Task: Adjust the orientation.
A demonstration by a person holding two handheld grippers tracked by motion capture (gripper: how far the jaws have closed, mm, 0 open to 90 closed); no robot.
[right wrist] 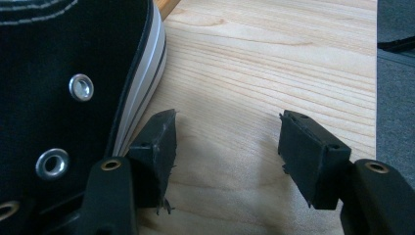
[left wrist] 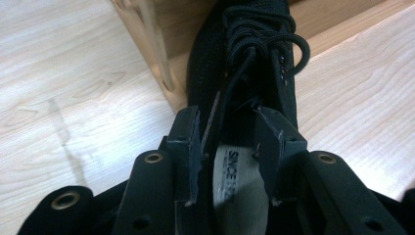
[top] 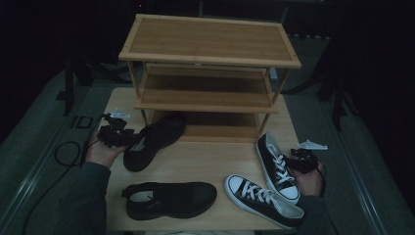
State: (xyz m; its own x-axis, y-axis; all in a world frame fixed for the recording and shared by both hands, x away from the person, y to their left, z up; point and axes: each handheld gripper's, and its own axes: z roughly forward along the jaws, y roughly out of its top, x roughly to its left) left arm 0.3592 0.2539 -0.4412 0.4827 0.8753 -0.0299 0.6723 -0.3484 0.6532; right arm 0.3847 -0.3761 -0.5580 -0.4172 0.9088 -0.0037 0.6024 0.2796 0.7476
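Nearest my high camera lies a black shoe (top: 169, 199) at six o'clock on the table (top: 205, 161), long axis running nine to three, toe toward three.

My left gripper (top: 113, 135) sits at nine o'clock, and its jaws stand partly apart, straddling the heel opening of the second black shoe (top: 154, 139). In the left gripper view the pads (left wrist: 188, 147) flank the collar and insole without pressing on them, so I read this as released, nothing grasped. That shoe's long axis runs from about seven to one o'clock, its toe tucked onto the bottom shelf of the wooden rack (top: 210, 54), its heel out on the tabletop. A rack leg (left wrist: 159, 58) stands just beside the shoe at its eleven o'clock.

My right gripper (top: 303, 160) rests at four o'clock, jaws wide and empty over bare wood. Its inner pad (right wrist: 159, 147) sits just beside the white sole of a black-and-white sneaker (top: 276, 166); I cannot tell whether they touch. That sneaker points heel toward twelve, toe toward five. Another black-and-white sneaker (top: 264, 199) lies at five o'clock, toe toward ten.
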